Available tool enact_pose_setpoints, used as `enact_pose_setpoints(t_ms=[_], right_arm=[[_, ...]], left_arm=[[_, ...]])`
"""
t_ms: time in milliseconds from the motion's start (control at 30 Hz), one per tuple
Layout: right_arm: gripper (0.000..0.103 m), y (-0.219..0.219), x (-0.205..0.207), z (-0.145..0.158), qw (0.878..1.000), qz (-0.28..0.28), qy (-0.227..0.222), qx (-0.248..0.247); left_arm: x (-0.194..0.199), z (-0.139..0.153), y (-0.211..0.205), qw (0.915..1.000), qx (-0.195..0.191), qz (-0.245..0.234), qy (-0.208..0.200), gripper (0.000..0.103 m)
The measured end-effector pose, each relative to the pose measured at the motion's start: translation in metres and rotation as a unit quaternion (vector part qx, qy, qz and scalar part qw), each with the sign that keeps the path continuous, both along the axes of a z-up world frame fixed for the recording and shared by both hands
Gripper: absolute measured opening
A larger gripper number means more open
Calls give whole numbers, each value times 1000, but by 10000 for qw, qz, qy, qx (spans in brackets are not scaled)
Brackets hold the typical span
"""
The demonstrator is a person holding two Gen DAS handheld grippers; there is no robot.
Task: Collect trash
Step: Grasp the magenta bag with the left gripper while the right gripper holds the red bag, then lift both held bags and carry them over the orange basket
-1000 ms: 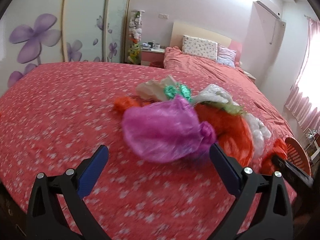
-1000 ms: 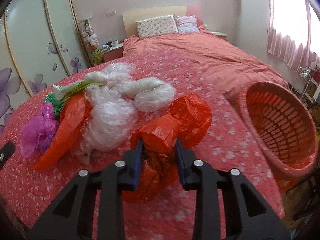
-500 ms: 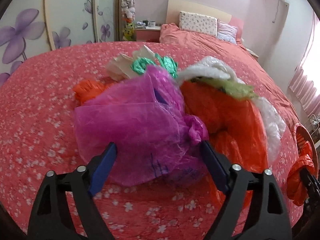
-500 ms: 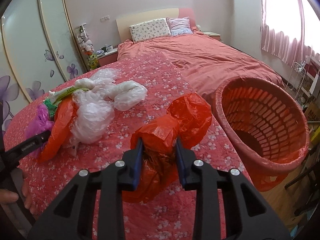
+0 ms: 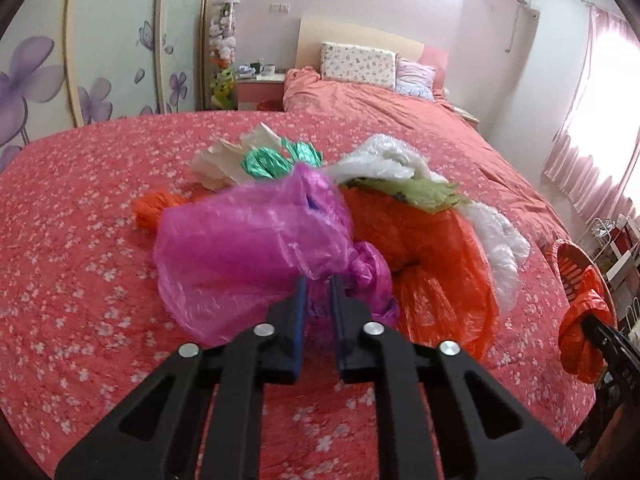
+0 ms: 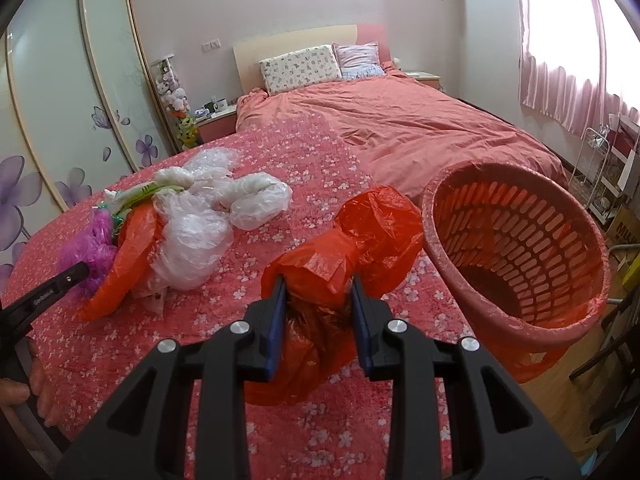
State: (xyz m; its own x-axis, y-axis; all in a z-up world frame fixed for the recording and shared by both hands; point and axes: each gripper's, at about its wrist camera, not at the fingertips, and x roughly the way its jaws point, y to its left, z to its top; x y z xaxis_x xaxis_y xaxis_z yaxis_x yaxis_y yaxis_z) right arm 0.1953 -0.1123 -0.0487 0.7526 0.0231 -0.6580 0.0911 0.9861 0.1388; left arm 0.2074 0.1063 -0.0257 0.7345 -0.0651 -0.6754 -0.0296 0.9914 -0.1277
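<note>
Two grippers, both w/ a bag. Left gripper (image 5: 319, 284) has just been closing; jaws now clenched on the purple bag (image 5: 248, 248), thin film pinched between the blue pads, bag bulging up and left of the tips. Right gripper (image 6: 319, 286) grips the red bag (image 6: 340, 264) at its waist, top lobe puffed out past the fingers, lower part hanging below, just beside the basket (image 6: 520, 248) rim. Basket is tilted, mouth toward the camera, at the bed (image 6: 280, 320) edge on the right.

Behind the purple bag, rest of the pile on the floral bedspread: orange bag (image 5: 436, 264) touching it on the right, clear bags (image 6: 192, 236) further right, green foil (image 5: 264, 162) and a cream wrapper (image 5: 220, 160) at the back. Far end: pillows (image 6: 300, 66) against the headboard, wardrobe (image 6: 60, 120) w/ purple flowers at left, pink curtains (image 6: 560, 80) at right.
</note>
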Motion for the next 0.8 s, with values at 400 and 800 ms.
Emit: enact_pose_setpoints(t_ms=[400, 800], right_arm=[[30, 1, -5, 1, 10000, 14, -9, -32], [30, -4, -5, -1, 10000, 7, -2, 5]], left_arm=[[4, -5, 13, 9992, -279, 266, 71, 62], [31, -18, -11, 9988, -6, 348, 340, 64]])
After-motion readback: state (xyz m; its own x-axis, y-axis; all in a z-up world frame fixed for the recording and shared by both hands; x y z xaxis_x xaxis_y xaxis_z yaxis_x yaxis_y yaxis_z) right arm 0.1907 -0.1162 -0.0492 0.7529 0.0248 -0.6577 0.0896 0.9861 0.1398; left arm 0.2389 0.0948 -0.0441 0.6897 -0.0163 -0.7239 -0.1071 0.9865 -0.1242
